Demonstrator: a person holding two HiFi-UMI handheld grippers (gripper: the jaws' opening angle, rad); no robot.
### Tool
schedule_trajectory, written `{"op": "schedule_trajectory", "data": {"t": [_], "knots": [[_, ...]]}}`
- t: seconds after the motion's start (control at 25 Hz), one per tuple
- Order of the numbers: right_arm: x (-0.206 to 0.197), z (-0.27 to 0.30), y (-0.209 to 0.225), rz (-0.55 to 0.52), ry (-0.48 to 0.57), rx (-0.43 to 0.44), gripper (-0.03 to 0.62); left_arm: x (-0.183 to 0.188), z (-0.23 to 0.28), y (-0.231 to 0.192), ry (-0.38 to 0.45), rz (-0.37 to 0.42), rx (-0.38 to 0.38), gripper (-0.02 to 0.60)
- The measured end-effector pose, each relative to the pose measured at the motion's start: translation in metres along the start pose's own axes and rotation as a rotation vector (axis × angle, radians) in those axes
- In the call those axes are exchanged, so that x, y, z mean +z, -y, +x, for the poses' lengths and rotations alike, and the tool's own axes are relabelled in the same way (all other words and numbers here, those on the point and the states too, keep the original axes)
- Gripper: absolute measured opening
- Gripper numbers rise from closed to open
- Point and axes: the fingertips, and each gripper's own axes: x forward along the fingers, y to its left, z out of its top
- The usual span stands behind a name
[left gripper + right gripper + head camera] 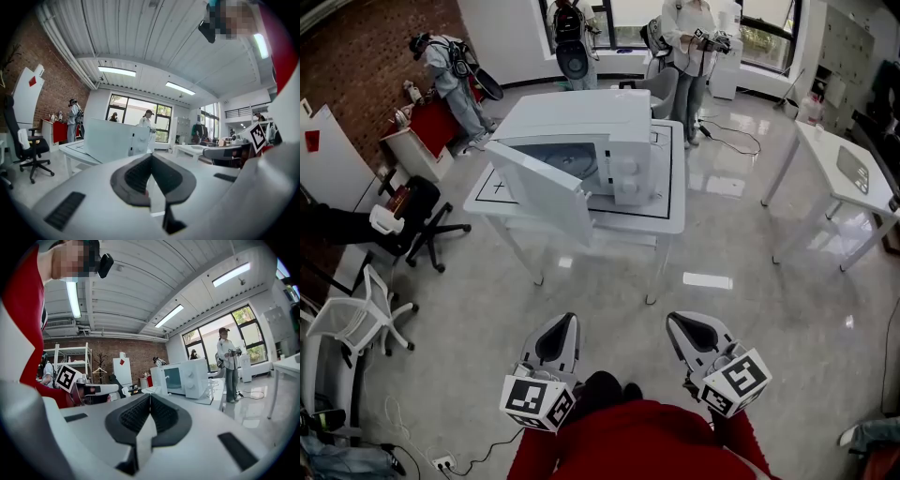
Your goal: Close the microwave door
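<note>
A white microwave (600, 141) stands on a white table (670, 220) ahead of me, well out of reach. Its door (539, 187) hangs open toward the near left, showing the cavity. From the left gripper view the door (107, 139) hides most of the oven; the right gripper view shows the microwave (185, 377) from its right side. My left gripper (571, 320) and right gripper (672, 319) are held low near my body, both shut with nothing between the jaws, pointing toward the table across bare floor.
A black office chair (422, 220) and a white chair (356, 319) stand at the left. Another white table (844, 169) is at the right. Several people stand beyond the microwave table near the windows. A brick wall with a red desk is at the far left.
</note>
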Motion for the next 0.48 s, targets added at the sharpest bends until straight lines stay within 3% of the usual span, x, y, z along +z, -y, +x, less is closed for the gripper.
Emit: {"op": "schedule_trajectory", "data": {"t": [0.48], "knots": [[-0.002, 0.010, 0.025, 0.036, -0.011, -0.021, 0.014, 0.003, 0.030, -0.028, -0.041, 0.020, 0.080, 0.012]]}}
